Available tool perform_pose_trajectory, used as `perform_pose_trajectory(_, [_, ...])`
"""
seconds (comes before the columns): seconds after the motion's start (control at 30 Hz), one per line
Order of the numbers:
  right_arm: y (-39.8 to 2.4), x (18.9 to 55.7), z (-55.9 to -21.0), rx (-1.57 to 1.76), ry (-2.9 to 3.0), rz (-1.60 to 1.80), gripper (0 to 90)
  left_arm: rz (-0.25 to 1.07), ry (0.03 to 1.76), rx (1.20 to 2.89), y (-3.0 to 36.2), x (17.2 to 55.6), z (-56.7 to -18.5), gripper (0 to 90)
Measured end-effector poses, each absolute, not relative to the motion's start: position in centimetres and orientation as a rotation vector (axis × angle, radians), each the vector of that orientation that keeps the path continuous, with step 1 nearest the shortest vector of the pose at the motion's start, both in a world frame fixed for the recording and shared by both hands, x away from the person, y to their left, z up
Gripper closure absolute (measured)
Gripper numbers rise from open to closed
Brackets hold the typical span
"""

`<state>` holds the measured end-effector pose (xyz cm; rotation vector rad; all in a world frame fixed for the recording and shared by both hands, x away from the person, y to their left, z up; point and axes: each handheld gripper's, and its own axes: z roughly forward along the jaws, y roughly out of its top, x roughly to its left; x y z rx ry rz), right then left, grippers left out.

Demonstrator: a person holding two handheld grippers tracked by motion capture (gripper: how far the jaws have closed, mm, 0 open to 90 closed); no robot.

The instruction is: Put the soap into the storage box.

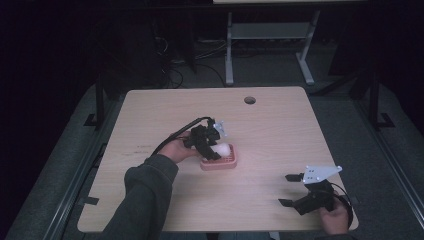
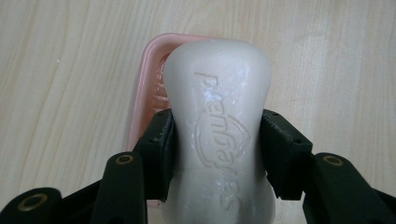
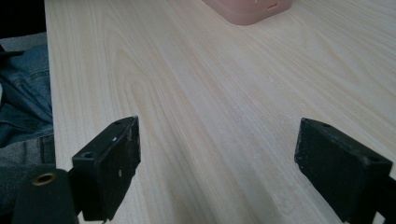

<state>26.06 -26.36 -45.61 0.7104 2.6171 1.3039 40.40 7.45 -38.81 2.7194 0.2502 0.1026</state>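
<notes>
A white bar of soap (image 2: 219, 126) with embossed lettering is clamped between the jaws of my left gripper (image 2: 217, 154), held just above a pink soap dish (image 2: 144, 88). In the high view the left gripper (image 1: 212, 150) holds the soap (image 1: 223, 149) over the dish (image 1: 220, 163) near the table's middle. My right gripper (image 1: 290, 190) rests low at the table's front right, jaws wide apart with nothing between them. In the right gripper view its jaws (image 3: 217, 163) frame bare wood, and a corner of the pink dish (image 3: 247, 9) lies at the top edge.
The light wooden table (image 1: 280, 135) has a round cable hole (image 1: 249, 100) near its far edge. A metal desk frame (image 1: 265, 35) stands on the dark floor beyond. Denim trousers (image 3: 21, 102) lie past the table's near edge in the right gripper view.
</notes>
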Motion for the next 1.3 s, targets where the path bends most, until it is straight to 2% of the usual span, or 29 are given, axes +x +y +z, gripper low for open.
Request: perform_pose_trajectory(1.3, [-26.8,25.8,-45.4,0.710,2.590,1.320,14.0,0.051,0.260,2.778,5.8,42.5,-42.2,49.3])
